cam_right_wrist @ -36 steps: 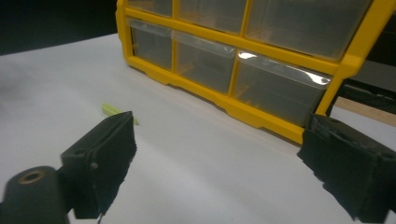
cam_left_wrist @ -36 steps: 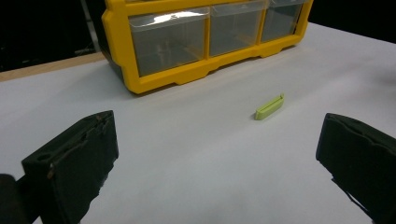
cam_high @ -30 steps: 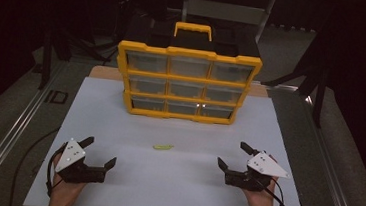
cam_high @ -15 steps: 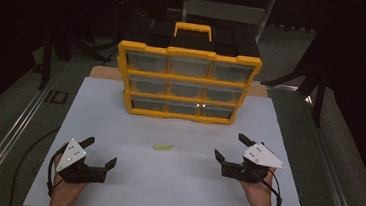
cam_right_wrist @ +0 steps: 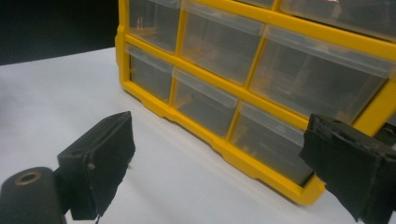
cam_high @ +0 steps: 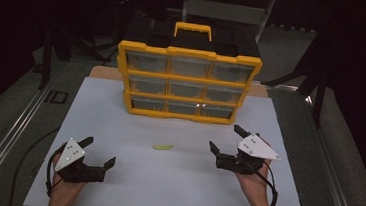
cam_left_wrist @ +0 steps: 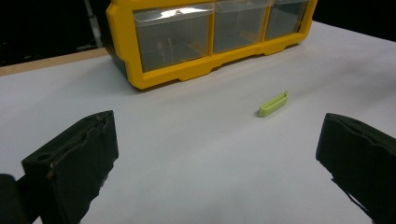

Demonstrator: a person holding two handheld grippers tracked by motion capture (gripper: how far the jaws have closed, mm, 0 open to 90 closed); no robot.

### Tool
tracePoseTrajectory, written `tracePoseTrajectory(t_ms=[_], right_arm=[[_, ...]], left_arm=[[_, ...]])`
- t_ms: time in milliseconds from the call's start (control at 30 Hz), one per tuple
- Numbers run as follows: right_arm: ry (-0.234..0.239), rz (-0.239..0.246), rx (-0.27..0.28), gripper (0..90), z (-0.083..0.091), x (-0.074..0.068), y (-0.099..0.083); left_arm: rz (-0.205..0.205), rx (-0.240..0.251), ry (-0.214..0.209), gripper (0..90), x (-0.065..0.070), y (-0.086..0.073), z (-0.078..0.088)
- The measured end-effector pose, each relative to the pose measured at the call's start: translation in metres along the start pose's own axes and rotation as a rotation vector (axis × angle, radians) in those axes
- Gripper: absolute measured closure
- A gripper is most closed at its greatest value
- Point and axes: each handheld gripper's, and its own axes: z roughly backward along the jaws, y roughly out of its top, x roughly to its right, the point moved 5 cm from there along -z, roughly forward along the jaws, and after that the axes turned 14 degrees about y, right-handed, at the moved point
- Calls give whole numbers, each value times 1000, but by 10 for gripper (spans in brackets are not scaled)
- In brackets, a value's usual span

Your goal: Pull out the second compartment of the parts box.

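Since a second ago the right hand-held gripper [cam_high: 227, 138] has travelled forward and inward across the counter [cam_high: 119, 122], from near the front right toward the organizer; the left hand-held gripper [cam_high: 99, 151] has kept its place near the front left corner.

The small green piece [cam_high: 163, 146] lies flat on the white counter, roughly midway between the two grippers and well apart from both, in front of the organizer's lower row. In the left gripper view it shows as a short, slim, pale green bar [cam_left_wrist: 273, 103], lying alone on the bare surface ahead of the jaws and to their right.

The right hand-held gripper is held with its jaws spread wide and nothing between them, pointing toward the lower right drawers, which stand close ahead of the jaws in the right gripper view. The left hand-held gripper also has its jaws wide apart and empty, resting low over the counter.

Behind the piece stands the yellow organizer [cam_high: 188, 81], upright, with three rows of three clear drawers, all pushed in, and a yellow carry handle [cam_high: 193, 29] on top. Its base sits on the counter's far half.
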Motion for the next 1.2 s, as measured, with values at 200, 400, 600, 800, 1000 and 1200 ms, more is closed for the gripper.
tracePoseTrajectory(t_ms=[200, 400, 600, 800, 1000, 1200], right_arm=[[7, -1, -14, 90, -7, -1, 6], [5, 10, -12, 90, -12, -1, 15], [3, 18, -14, 90, -16, 0, 19], [3, 17, -6, 91, -21, 1, 24], [5, 14, -2, 91, -28, 3, 29], [3, 18, -12, 92, -33, 7, 31]], left_arm=[[0, -4, -1, 1, 0, -1, 0], [-5, -11, -4, 1, 1, -2, -1], [-8, -14, -5, 1, 2, -2, -2], [-6, -18, -6, 1, 2, -3, -3], [-10, -23, -8, 1, 2, -3, -3], [-14, -23, -13, 1, 3, -4, -3]])
